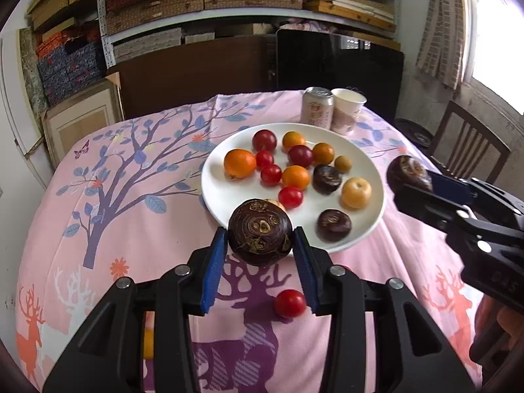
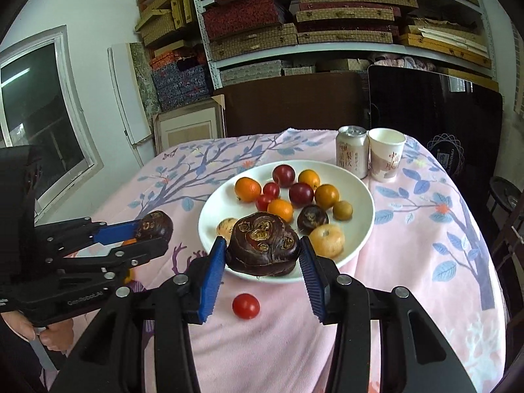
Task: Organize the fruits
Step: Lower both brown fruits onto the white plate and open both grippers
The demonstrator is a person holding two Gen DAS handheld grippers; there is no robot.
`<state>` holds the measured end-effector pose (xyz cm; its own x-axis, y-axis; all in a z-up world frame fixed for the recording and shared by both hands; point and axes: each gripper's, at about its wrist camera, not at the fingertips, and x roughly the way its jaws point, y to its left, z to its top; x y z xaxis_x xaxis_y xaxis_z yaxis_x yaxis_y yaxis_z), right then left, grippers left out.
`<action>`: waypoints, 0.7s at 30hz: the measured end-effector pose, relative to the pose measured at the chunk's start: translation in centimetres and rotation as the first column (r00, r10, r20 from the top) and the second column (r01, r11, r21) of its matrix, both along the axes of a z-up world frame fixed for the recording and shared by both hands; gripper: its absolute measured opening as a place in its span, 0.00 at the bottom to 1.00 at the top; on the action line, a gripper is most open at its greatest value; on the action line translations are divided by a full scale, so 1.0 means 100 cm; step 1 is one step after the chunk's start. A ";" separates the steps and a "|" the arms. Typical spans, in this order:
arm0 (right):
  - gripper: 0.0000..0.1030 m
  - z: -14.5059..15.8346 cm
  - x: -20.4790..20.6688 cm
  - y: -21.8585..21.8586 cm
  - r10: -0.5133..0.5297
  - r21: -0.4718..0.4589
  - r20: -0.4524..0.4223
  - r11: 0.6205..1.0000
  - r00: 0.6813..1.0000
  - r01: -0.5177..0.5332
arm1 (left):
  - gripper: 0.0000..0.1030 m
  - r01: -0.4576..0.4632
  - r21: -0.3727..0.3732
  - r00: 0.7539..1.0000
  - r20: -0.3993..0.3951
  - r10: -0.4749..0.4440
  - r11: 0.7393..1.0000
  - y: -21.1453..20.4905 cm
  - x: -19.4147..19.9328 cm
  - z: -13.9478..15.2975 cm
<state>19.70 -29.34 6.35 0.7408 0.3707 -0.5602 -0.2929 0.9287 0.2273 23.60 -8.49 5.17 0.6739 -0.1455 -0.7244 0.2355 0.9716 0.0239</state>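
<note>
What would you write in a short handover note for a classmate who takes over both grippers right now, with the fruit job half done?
Left gripper: shut on a dark brown chestnut, held above the near rim of the plate.
Right gripper: shut on a second chestnut, also above the plate's near rim.
Done: the white plate already holds oranges, red tomatoes, yellow fruit and two chestnuts.
Left: set both held chestnuts on the plate, then fetch the loose tomato lying on the pink cloth near you. An orange fruit shows partly behind the left gripper; check it.
Can and cup stand behind the plate.
</note>
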 end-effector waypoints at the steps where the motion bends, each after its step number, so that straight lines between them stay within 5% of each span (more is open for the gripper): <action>1: 0.45 0.002 0.005 0.002 0.002 -0.002 0.003 1.000 1.000 -0.002 | 0.39 -0.015 -0.005 1.000 -0.017 0.015 1.000 0.001 0.009 -0.003; 13: 0.42 -0.033 0.074 0.022 0.007 -0.023 -0.095 1.000 0.995 -0.009 | 0.40 -0.106 -0.057 0.988 -0.118 0.099 0.993 0.002 0.079 -0.038; 17: 0.43 -0.043 0.082 0.009 -0.024 0.033 -0.119 0.999 0.993 0.028 | 0.74 -0.153 -0.096 0.986 -0.078 0.146 0.984 0.006 0.080 -0.033; 21: 0.43 -0.042 0.076 0.000 -0.024 0.047 -0.137 0.998 0.990 0.030 | 0.75 -0.143 -0.094 0.989 -0.060 0.138 0.985 0.010 0.074 -0.025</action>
